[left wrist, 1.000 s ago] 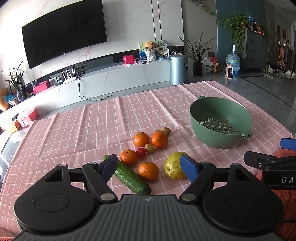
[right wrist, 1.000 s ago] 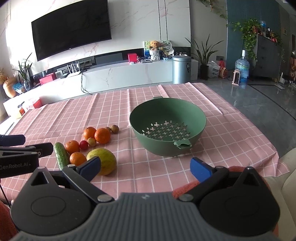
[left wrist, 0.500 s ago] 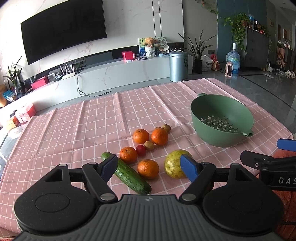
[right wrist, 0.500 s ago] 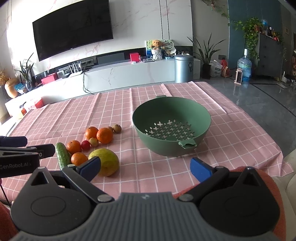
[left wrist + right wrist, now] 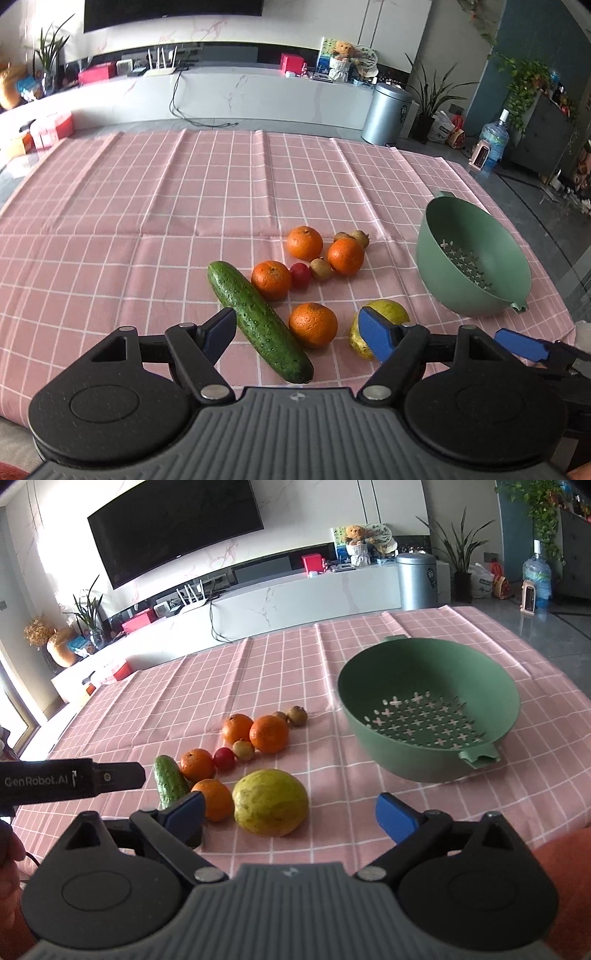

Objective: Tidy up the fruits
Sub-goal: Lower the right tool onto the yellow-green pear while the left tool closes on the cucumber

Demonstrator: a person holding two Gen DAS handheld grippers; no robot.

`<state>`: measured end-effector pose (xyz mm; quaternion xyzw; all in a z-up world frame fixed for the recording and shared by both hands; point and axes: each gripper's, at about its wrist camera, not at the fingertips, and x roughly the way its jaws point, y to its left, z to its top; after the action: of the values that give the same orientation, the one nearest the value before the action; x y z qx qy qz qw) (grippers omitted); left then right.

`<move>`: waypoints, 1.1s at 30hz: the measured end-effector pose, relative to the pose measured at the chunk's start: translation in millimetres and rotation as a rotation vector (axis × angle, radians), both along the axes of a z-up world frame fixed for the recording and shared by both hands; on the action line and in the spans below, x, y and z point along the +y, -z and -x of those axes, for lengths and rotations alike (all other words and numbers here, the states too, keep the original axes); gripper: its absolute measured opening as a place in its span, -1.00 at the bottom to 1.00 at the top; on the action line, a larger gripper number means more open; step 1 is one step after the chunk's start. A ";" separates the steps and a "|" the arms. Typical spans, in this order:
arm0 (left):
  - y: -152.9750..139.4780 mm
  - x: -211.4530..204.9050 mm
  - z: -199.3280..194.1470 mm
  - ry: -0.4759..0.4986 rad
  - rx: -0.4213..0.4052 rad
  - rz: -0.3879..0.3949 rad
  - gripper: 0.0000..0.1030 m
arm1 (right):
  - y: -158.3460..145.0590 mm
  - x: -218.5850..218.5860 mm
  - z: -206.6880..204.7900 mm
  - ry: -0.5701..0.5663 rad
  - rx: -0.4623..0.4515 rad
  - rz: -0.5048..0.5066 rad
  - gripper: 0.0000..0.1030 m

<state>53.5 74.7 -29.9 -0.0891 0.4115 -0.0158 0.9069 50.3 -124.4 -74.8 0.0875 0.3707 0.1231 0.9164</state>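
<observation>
- Left gripper (image 5: 297, 329) stands wide, jaws just narrowed, nothing clamped.
- Cucumber (image 5: 258, 320) and nearest orange (image 5: 313, 325) lie between its fingers (image 5: 376, 338).
- Green colander (image 5: 471, 258) sits right, on the table (image 5: 110, 229).

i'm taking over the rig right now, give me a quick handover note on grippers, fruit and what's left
Left gripper: open, holding nothing, jaws have just been closing a little, over the cucumber and nearest orange.
Right gripper: open, holding nothing, jaws likewise just closing, lined up on the big yellow-green fruit.
Green colander: empty, right of the fruit.
Done: nothing moved yet. Left: all the produce still lies on the pink tablecloth.
</observation>
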 end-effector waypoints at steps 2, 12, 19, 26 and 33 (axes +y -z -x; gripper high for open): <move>7.5 7.4 -6.4 -0.035 0.022 0.031 0.51 | 6.0 5.7 -9.4 -0.008 0.018 -0.007 0.71; 47.0 27.6 -35.6 -0.198 0.092 0.079 0.26 | 42.2 14.2 -49.6 -0.003 0.112 -0.073 0.48; 63.1 34.4 -50.1 -0.242 0.131 0.139 0.25 | 58.8 14.8 -59.5 -0.021 0.153 -0.104 0.47; 74.3 30.1 -59.8 -0.236 0.164 0.109 0.12 | 68.7 13.2 -66.5 -0.045 0.180 -0.166 0.44; 80.6 29.7 -66.1 -0.235 0.184 0.122 0.01 | 70.6 13.7 -67.9 -0.071 0.182 -0.201 0.30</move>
<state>119.5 104.4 -110.5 -0.1929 0.4777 0.0737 0.8539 118.2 -110.6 -145.4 0.1765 0.4411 0.1835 0.8606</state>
